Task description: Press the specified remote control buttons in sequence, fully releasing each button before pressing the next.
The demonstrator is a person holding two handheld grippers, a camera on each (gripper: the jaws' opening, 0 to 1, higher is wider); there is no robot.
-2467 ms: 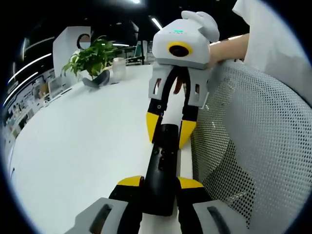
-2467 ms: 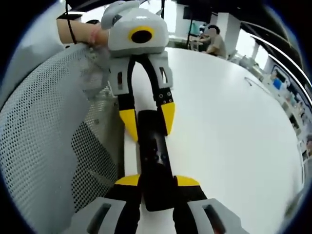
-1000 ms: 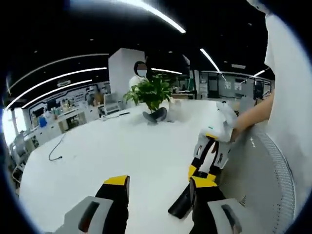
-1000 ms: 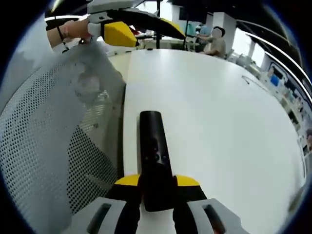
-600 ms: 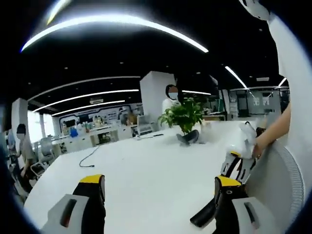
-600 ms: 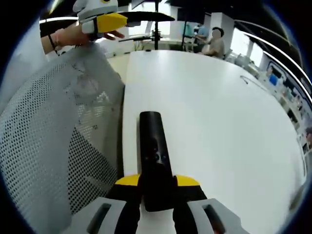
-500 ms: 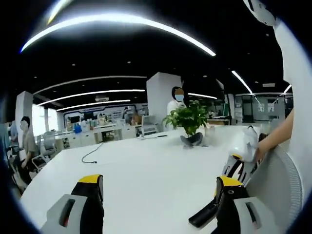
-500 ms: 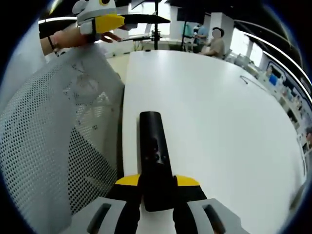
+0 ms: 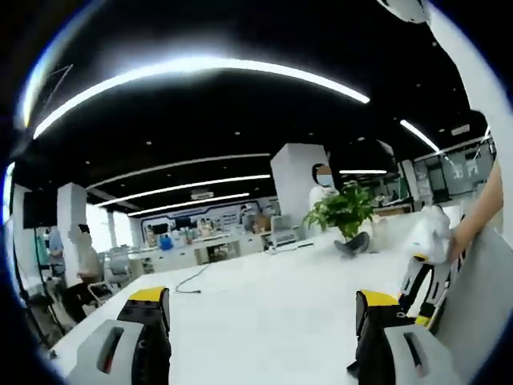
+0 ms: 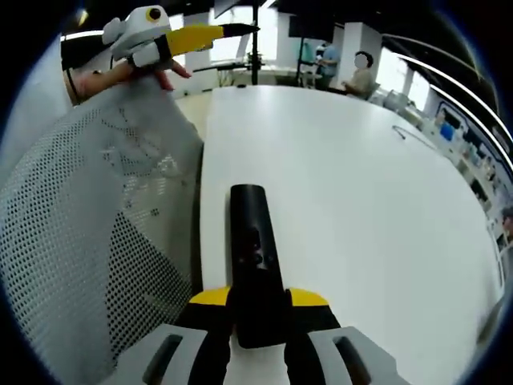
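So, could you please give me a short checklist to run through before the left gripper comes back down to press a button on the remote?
1. Right gripper shut on the black remote control: ok.
2. Remote lying flat on the white table, near its edge: ok.
3. Left gripper jaws spread wide, holding nothing: ok for moving, not ok for pressing with one tip.
4. Left gripper lined up over the remote: not ok; it is raised and points out across the room.
5. Buttons readable in the right gripper view: cannot tell; they show as faint marks on the dark face.
6. Mesh chair back apart from the remote: ok.
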